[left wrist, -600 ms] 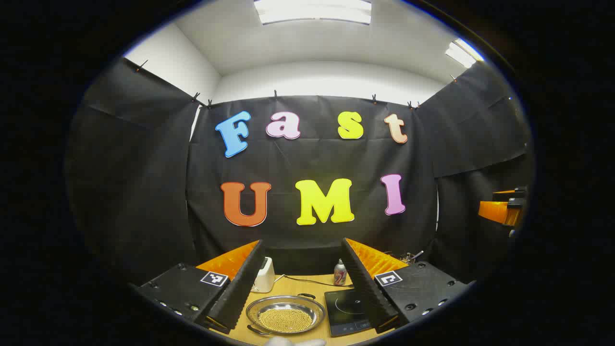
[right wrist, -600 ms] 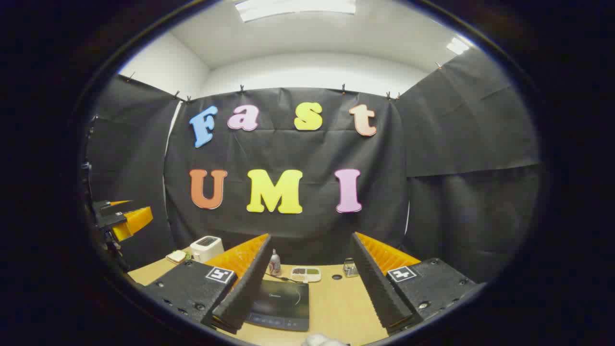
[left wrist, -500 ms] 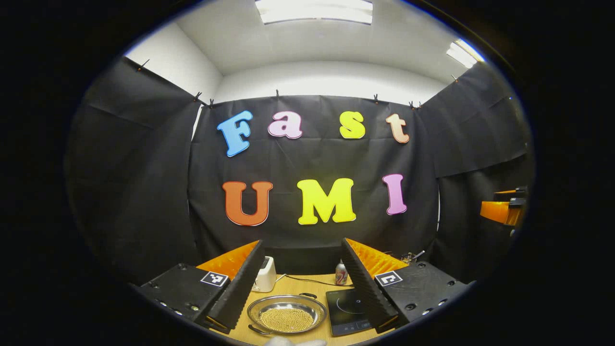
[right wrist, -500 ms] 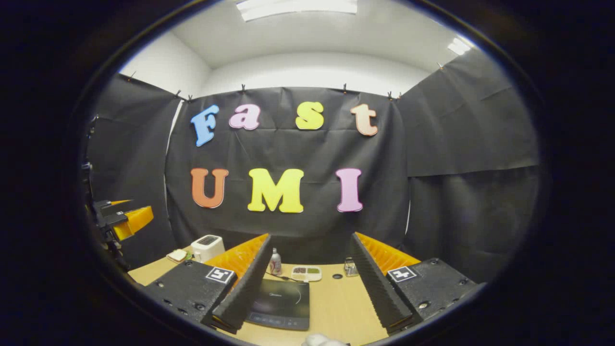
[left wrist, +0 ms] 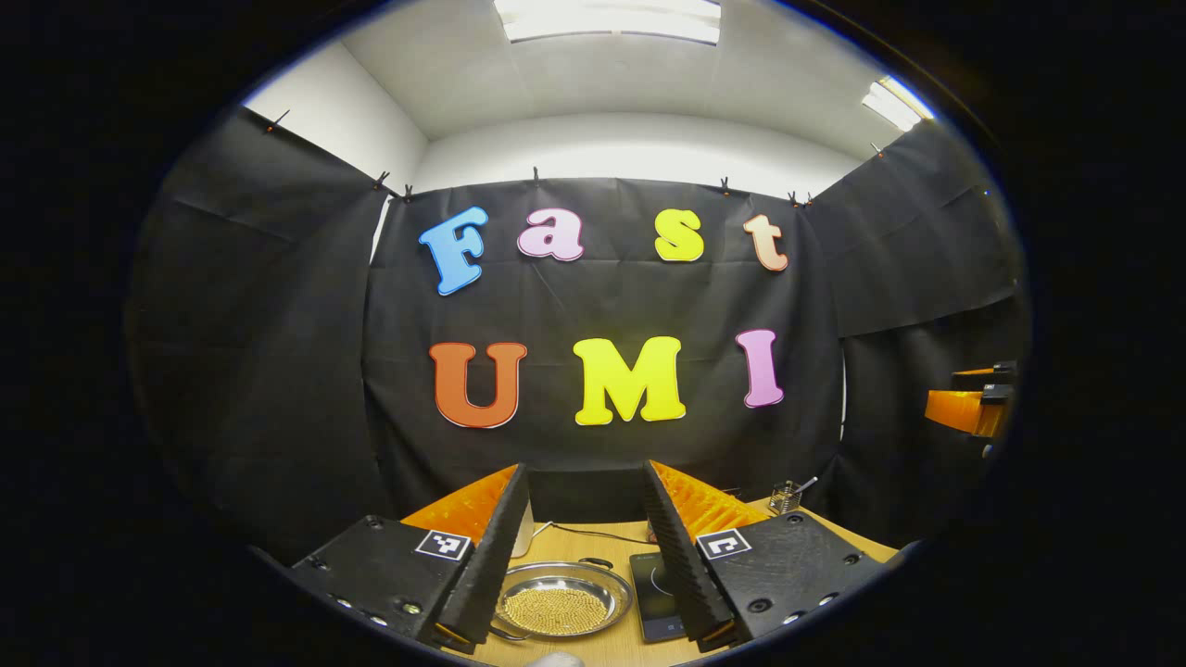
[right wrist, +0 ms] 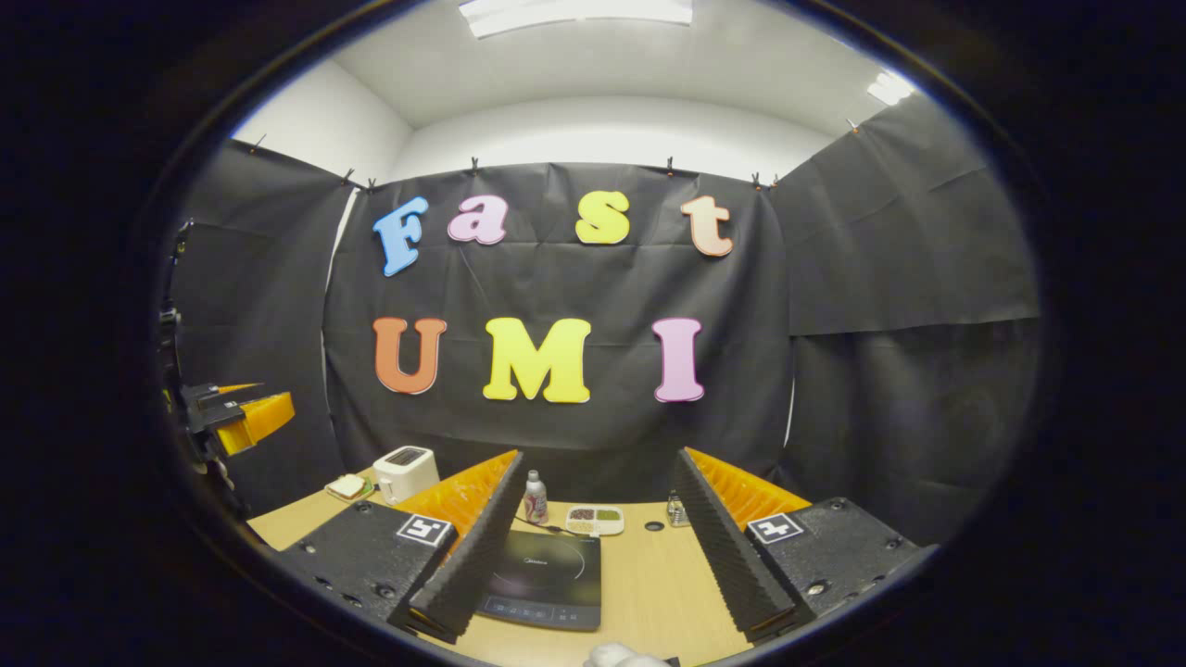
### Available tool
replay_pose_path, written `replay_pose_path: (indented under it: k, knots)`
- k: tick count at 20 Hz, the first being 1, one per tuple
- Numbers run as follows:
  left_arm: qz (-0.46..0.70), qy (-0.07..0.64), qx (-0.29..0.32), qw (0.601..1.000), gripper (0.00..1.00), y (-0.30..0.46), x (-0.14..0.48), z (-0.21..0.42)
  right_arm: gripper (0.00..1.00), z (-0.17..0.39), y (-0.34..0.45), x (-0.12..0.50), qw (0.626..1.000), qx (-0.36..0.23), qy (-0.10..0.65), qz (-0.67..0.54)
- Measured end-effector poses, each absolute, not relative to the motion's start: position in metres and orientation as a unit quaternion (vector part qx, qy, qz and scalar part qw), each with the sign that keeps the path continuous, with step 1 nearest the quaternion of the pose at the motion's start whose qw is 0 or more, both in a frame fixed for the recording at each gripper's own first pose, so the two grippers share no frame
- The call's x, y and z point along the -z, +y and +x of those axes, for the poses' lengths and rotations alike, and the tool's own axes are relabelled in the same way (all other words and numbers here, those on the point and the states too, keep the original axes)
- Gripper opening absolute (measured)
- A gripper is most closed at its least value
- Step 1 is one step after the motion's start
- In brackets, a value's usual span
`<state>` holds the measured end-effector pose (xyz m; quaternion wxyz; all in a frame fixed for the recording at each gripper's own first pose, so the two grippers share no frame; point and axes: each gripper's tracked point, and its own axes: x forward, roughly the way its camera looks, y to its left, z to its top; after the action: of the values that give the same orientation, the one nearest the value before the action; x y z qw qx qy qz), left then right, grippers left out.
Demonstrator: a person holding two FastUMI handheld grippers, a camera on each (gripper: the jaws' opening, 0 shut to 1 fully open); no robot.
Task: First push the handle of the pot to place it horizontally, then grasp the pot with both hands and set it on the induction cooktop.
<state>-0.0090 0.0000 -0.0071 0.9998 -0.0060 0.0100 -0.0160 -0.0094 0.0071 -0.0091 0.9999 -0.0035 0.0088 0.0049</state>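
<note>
The pot is a shallow steel pan full of small yellow beads. It sits on the wooden table between my left gripper's fingers in the left gripper view. One black loop handle is at its far rim and one at its near left. The black induction cooktop lies just right of it, partly behind my right finger. My left gripper is open, above and short of the pot. My right gripper is open and holds nothing, with the cooktop low between its fingers. Each gripper also shows at the other view's edge: the right gripper and the left gripper.
At the back of the table stand a white toaster, a plate with a sandwich, a small bottle, a divided snack tray and a glass jar. A utensil holder stands at the back right.
My left gripper's fingers have drawn somewhat closer together, and the pot and cooktop now look smaller. The right gripper view has tipped down slightly, so more of the table shows.
</note>
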Motion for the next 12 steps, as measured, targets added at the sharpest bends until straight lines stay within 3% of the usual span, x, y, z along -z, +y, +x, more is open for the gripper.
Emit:
replay_pose_path:
  k: [1, 2, 3, 4, 7, 8, 9, 12]
  knots:
    - [-0.011, 0.007, 0.029, 0.999, 0.65, -0.006, 0.006, -0.01, 1.0, -0.011, 0.007, 0.008, 1.0, -0.005, 0.008, -0.005]
    - [-0.015, 0.006, 0.039, 0.999, 0.69, -0.01, 0.006, -0.011, 1.0, -0.012, 0.005, 0.009, 1.0, -0.003, 0.008, -0.007]
    - [-0.014, 0.005, 0.047, 0.999, 0.66, -0.015, 0.005, -0.012, 0.96, -0.012, 0.004, 0.009, 1.0, -0.002, 0.009, -0.009]
    - [-0.012, 0.004, 0.047, 0.999, 0.44, -0.011, 0.007, -0.009, 1.0, -0.012, 0.003, 0.01, 1.0, -0.001, 0.01, -0.01]
    - [-0.013, 0.042, 0.064, 0.997, 0.07, -0.02, 0.038, -0.007, 1.0, -0.011, 0.0, 0.016, 1.0, 0.001, 0.021, -0.007]
    - [-0.021, 0.067, 0.076, 0.995, 0.02, -0.025, 0.054, -0.008, 0.96, -0.011, 0.001, 0.021, 1.0, -0.001, 0.027, -0.005]
    - [-0.034, 0.095, 0.087, 0.991, 0.0, -0.029, 0.073, -0.009, 1.0, -0.011, 0.001, 0.025, 0.999, 0.0, 0.034, -0.005]
    - [-0.061, 0.173, 0.094, 0.979, 0.0, -0.031, 0.137, -0.007, 0.96, -0.013, -0.004, 0.035, 0.999, 0.006, 0.048, -0.012]
